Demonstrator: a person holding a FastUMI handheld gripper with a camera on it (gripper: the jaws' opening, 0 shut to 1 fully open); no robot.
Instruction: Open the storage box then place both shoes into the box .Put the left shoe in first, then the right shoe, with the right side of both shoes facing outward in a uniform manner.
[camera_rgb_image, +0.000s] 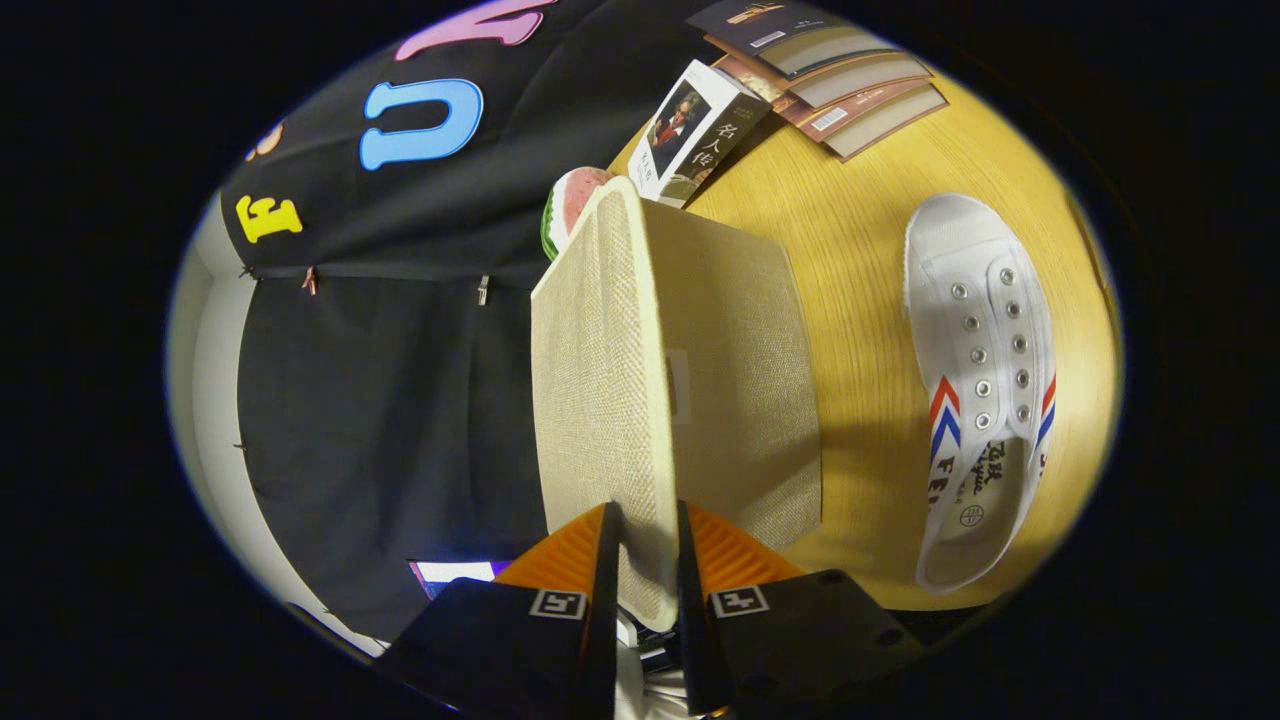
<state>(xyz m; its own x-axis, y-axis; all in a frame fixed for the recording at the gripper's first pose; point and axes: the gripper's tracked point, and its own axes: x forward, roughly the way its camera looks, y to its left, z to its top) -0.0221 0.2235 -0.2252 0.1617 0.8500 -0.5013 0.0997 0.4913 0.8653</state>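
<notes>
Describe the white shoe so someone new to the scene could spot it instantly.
Start at the wooden table. The claw is shut on a beige fabric lid; the shoe lies on the table beside the lid, apart from it, with a stack of books beyond. It is the only white thing there: metal eyelets, no laces, red and blue chevrons on its sides.

Wooden table (860, 330) carries a white shoe (985, 390) and books (830, 75).
</notes>
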